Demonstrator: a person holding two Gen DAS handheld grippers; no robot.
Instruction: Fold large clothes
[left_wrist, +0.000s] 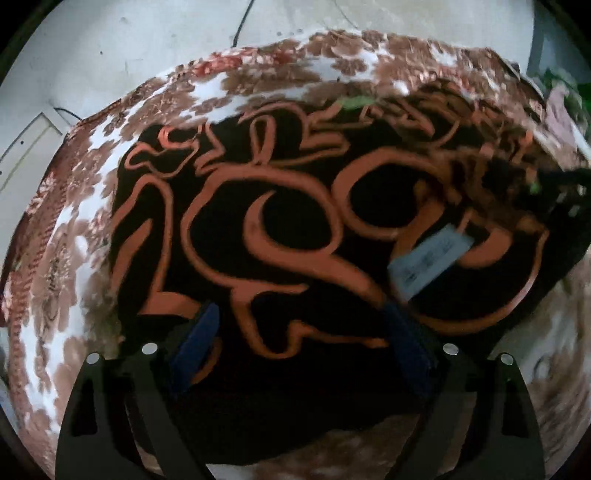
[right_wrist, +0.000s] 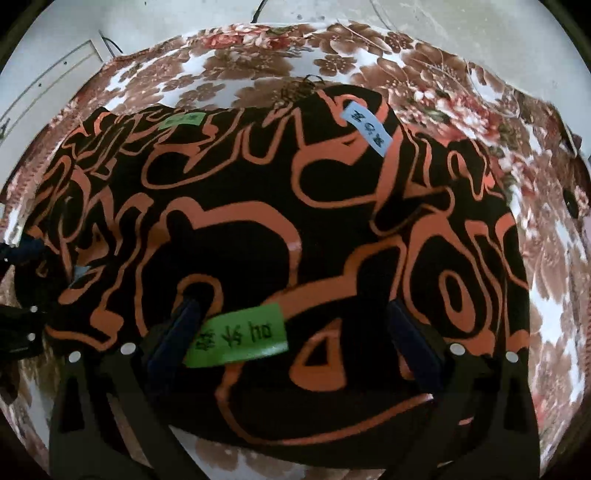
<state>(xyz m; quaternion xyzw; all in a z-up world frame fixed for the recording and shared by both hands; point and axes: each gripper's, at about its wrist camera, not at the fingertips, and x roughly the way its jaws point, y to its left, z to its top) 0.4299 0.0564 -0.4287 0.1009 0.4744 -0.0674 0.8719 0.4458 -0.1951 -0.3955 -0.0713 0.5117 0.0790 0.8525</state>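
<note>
Both tongs hanging wide open over the garment, nothing pinched yet

Left tongs (left_wrist: 299, 332) are spread apart above the black-and-orange patterned garment (right_wrist: 280, 229), which lies bunched on a brown floral sheet (right_wrist: 258, 74) (bed or table underneath, can't tell). Right tongs (right_wrist: 295, 328) gape too, a green label (right_wrist: 238, 339) between the fingers. My worry: closing here grabs mid-fabric or just that label, not an edge, so the fold comes out lopsided.
</note>
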